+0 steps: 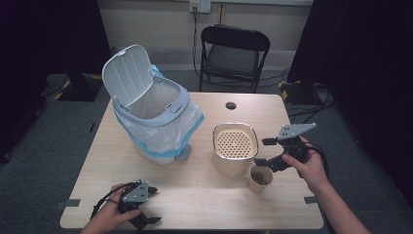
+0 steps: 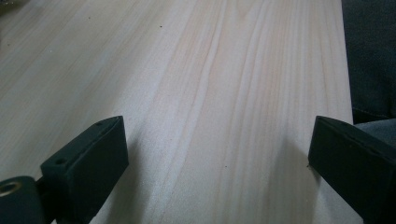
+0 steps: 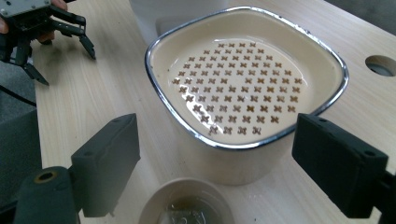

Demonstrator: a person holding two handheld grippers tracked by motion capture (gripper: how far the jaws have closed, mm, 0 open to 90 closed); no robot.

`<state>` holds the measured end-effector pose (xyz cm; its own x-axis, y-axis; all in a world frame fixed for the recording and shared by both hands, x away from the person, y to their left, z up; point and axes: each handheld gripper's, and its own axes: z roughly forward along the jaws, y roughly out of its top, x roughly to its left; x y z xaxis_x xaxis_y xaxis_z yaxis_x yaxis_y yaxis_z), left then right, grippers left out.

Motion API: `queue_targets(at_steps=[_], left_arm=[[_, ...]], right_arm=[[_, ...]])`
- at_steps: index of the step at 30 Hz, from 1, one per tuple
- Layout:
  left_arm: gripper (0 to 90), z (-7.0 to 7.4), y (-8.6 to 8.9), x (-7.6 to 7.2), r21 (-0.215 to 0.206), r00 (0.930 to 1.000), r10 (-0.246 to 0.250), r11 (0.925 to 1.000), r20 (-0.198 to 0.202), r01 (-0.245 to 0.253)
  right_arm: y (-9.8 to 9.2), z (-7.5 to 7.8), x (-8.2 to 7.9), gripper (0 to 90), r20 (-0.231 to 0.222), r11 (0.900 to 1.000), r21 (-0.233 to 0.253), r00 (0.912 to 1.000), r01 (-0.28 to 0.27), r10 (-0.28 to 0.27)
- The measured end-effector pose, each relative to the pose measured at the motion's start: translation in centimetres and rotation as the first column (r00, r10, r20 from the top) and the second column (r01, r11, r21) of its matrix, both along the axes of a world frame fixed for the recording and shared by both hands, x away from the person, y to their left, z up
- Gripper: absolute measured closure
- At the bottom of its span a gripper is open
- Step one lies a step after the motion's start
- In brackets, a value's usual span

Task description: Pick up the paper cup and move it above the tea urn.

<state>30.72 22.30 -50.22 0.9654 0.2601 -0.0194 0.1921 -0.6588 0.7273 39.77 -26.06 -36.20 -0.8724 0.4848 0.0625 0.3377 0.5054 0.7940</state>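
Right gripper (image 1: 263,152): jaws spread wide, nothing between them, held over the right half of the table (image 1: 195,204). In the right gripper view the two jaws stand apart with the paper cup (image 3: 187,205) low between them — beneath and just ahead of the jaws, not touched. From the high view the cup (image 1: 259,178) stands upright on the table, just beside the lower jaw tip, with something dark inside; the contents cannot be made out.

Just past the cup stands the cream strainer bowl (image 1: 234,146), chrome-rimmed, with a perforated insert; cup and bowl are very close, contact not certain. The bowl's near wall lies directly ahead of the spread jaws.

Left gripper (image 1: 152,204): jaws also spread, empty, low over bare wood at the near left corner, close to the front edge — well apart from the cup.

The white lidded bin (image 1: 151,114), lid raised and lined with a bag, occupies the far left. Open tabletop lies between the two grippers along the front. The cup sits near the right edge, with a strip of bare wood to its right.
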Motion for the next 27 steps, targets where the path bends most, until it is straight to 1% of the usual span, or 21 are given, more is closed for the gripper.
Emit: queue_targets(at_steps=[6,15,24,25,27], left_arm=[[4.2,0.0,0.0,0.0,0.003,1.0000,0.001,1.0000,0.000,-0.001],[4.2,0.0,0.0,0.0,0.002,1.0000,0.000,1.0000,0.000,0.000],[4.2,0.0,0.0,0.0,0.004,1.0000,0.002,1.0000,0.000,-0.002],[4.2,0.0,0.0,0.0,0.002,1.0000,0.000,1.0000,0.000,0.000],[4.2,0.0,0.0,0.0,0.001,1.0000,0.002,1.0000,0.001,-0.002]], right_arm=[[-0.9,-0.9,-0.5,14.8,-0.013,1.000,0.013,0.9999,0.004,-0.004],[-1.9,-1.9,-1.3,14.7,-0.026,1.000,0.018,0.9997,0.005,-0.005],[-2.6,-2.4,-2.2,14.7,-0.026,1.000,-0.004,0.9997,0.000,0.000],[-2.8,-2.5,-2.4,14.7,-0.023,1.000,-0.018,0.9997,-0.001,0.001],[-3.1,-2.5,-2.6,14.7,-0.021,1.000,-0.018,0.9998,0.000,0.000]])
